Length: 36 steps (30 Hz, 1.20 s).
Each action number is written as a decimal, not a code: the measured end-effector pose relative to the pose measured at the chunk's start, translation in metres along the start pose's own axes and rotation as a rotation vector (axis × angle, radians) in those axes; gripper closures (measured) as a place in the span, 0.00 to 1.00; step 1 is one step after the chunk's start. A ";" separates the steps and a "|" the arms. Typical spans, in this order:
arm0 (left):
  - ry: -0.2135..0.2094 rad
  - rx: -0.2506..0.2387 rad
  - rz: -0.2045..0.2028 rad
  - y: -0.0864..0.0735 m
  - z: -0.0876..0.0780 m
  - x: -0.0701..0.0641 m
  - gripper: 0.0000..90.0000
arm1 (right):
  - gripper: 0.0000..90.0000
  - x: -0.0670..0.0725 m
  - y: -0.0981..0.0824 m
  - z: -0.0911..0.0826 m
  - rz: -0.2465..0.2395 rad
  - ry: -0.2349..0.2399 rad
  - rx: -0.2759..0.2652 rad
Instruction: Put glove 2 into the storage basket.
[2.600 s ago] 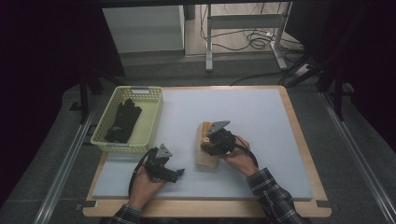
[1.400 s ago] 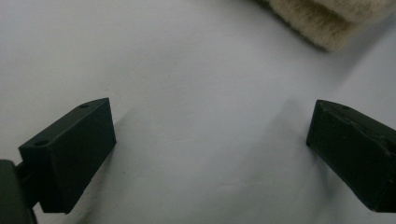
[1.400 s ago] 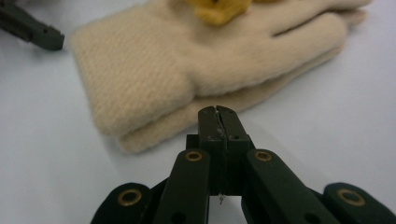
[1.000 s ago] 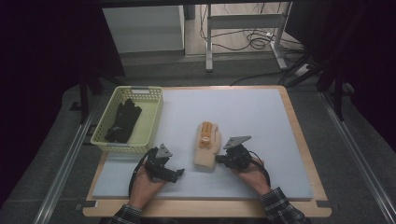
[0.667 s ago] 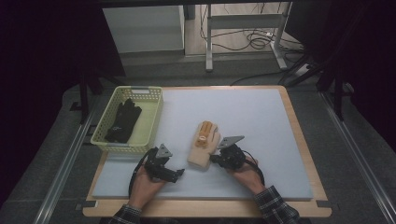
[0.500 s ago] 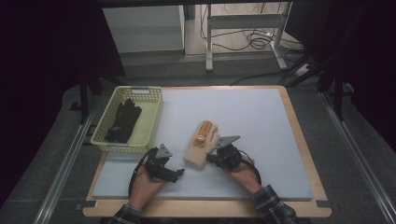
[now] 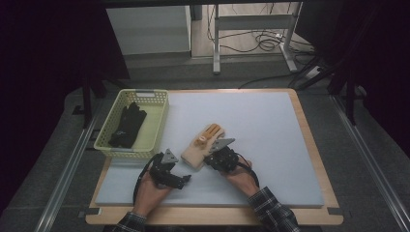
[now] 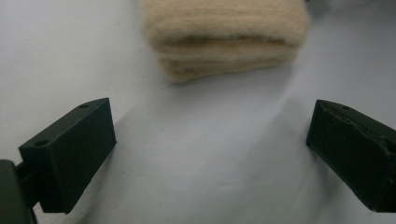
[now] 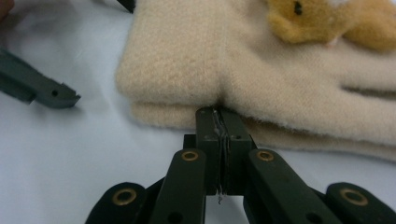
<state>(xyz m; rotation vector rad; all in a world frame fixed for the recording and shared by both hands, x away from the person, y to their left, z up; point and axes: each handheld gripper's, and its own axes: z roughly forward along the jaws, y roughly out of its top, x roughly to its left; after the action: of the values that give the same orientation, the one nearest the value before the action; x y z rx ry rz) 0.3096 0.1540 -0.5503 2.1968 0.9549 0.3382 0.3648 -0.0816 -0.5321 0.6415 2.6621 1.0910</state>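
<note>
Right gripper view: we logged our right gripper (image 9: 219,116) pinched on the cream glove's (image 9: 261,70) edge; our left gripper (image 8: 210,154) stood apart, empty.

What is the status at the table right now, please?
Right gripper shut, tips against the side edge of the beige gloves. Left gripper open, short of their cuffs. Nothing in the way; basket at left.
</note>
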 end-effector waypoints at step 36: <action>-0.001 0.000 -0.001 0.000 0.000 0.000 0.01 | 0.50 -0.007 -0.004 -0.034 -0.002 -0.070 -0.050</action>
<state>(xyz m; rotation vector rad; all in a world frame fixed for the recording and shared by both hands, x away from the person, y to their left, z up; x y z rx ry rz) 0.3095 0.1539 -0.5503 2.1958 0.9556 0.3372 0.3582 -0.1082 -0.5110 0.6552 2.5679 1.1099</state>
